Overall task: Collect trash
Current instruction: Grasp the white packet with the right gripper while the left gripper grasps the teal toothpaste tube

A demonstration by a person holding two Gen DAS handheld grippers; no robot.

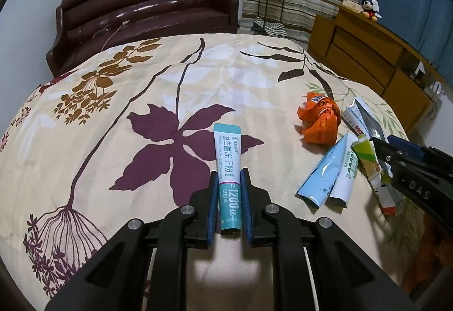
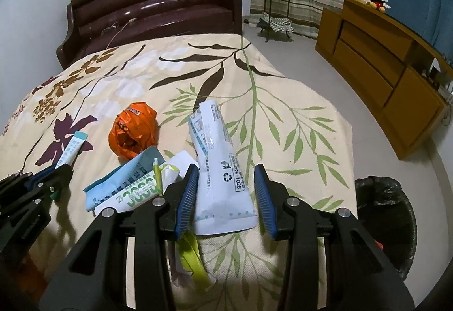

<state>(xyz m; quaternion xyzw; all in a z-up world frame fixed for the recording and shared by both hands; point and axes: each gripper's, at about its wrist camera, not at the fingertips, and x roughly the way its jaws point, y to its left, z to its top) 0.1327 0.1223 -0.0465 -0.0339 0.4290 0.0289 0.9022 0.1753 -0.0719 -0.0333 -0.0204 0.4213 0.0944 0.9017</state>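
Clamping the teal sachet [image 1: 228, 183] on the bed [image 1: 113, 101], your left tongs [image 1: 229, 180] sit nearly closed; your right tongs [image 2: 226, 192] straddle the white pouch [image 2: 218, 169], partly open, unpinched. Lifting now could drop it short of the bin [image 2: 388, 226].

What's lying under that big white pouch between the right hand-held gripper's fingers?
Under the white pouch, the floral bedspread and a yellow-green wrapper poking out near its bottom-left corner. Anything else beneath is covered.
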